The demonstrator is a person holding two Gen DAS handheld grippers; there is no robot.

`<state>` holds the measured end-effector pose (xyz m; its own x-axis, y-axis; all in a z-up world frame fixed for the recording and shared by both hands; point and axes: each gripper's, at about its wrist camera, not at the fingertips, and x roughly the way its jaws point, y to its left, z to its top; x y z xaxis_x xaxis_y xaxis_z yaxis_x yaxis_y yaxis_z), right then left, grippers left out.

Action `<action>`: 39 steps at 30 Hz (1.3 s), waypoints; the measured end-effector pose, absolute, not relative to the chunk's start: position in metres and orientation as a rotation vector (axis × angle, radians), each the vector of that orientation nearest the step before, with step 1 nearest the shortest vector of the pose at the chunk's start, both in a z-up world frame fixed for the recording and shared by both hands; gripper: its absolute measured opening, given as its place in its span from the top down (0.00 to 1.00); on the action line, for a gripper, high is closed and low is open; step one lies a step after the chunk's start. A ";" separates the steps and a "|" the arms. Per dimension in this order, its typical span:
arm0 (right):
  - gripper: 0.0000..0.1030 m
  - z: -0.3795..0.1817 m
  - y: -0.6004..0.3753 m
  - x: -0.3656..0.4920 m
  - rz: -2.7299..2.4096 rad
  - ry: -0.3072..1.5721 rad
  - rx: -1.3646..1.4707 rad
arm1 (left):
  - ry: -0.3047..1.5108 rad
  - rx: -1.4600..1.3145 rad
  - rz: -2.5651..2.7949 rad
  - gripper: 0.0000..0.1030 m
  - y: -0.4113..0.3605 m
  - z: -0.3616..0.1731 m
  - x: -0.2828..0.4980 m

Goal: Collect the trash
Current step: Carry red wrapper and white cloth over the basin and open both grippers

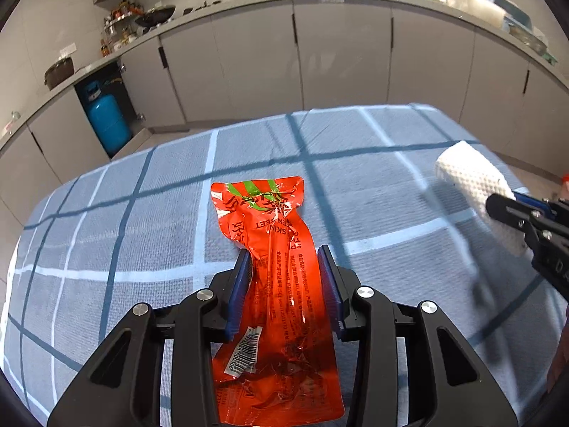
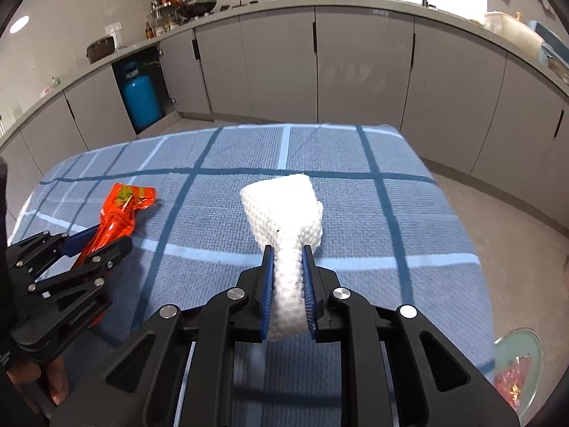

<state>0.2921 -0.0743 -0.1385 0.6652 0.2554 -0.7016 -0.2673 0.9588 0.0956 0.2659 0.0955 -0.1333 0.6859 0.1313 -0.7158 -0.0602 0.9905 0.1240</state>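
My left gripper point(image 1: 284, 254) is shut on a red snack wrapper point(image 1: 274, 249) with green stripes and a barcode; the wrapper sticks out forward above the blue checked tablecloth point(image 1: 142, 213). It also shows in the right wrist view point(image 2: 121, 210), held by the left gripper point(image 2: 103, 238). My right gripper point(image 2: 288, 252) is shut on a folded white paper towel point(image 2: 284, 210), which is squeezed narrow between the blue pads. In the left wrist view the towel point(image 1: 469, 174) and the right gripper point(image 1: 505, 206) are at the right edge.
A round bin point(image 2: 522, 366) with a red wrapper inside stands on the floor at the lower right. Grey cabinets point(image 2: 355, 64) and a countertop run along the back. A blue gas cylinder point(image 2: 140, 99) stands in an open cabinet at the left.
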 end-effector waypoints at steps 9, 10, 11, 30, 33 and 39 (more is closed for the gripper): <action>0.83 -0.115 -0.121 0.243 0.244 0.736 0.026 | 0.767 0.116 0.018 0.62 0.052 -0.108 0.248; 0.83 -0.114 -0.126 0.239 0.236 0.732 0.028 | 0.766 0.119 0.006 0.62 0.047 -0.107 0.247; 0.83 -0.113 -0.132 0.235 0.226 0.729 0.031 | 0.763 0.125 -0.016 0.62 0.037 -0.105 0.244; 0.83 -0.123 -0.267 0.172 0.002 0.720 0.155 | 0.728 0.259 -0.309 0.62 -0.116 -0.093 0.219; 0.83 -0.124 -0.284 0.167 -0.025 0.716 0.171 | 0.726 0.281 -0.342 0.62 -0.136 -0.094 0.214; 0.83 -0.128 -0.316 0.154 -0.076 0.706 0.199 | 0.721 0.314 -0.390 0.62 -0.167 -0.095 0.207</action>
